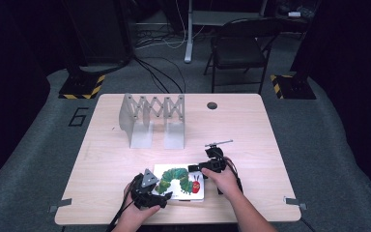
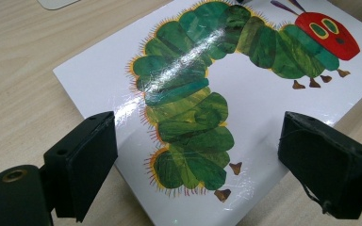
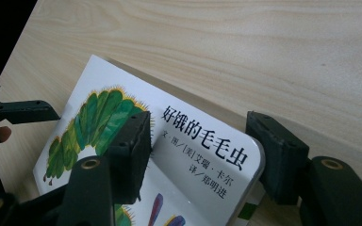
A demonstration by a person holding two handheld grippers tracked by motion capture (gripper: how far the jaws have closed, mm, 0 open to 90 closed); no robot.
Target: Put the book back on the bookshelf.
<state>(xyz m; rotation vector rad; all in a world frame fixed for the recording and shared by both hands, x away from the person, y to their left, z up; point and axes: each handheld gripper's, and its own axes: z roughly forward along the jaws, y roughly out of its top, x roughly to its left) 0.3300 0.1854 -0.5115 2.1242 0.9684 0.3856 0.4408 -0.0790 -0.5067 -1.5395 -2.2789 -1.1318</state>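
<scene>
A book (image 1: 179, 182) lies flat on the table (image 1: 251, 130), near its near edge and a little right of the middle. Its white cover shows a green caterpillar with a red head; the head end is to the right.

The left gripper (image 1: 150, 196) sits at the book's near left corner, held by the left hand (image 1: 134, 216). In the left gripper view (image 2: 195, 155) its jaws stand wide apart over the cover, one past the book's edge over bare table, the other above the opposite edge. Whether they touch the cover cannot be told.

The right gripper (image 1: 207, 166) is at the book's far right corner, held by the right hand (image 1: 224, 181). In the right gripper view (image 3: 195, 157) its jaws are apart and straddle that rounded corner: one over the cover beside the printed title, the other just outside the edge. They are not closed on it.

Farther back, left of centre, stands a grey metal rack (image 1: 152, 119) with a scissor-lattice back. A round hole (image 1: 212, 105) sits near the table's far edge. Beyond the table a folding chair (image 1: 241, 48) stands on the floor
</scene>
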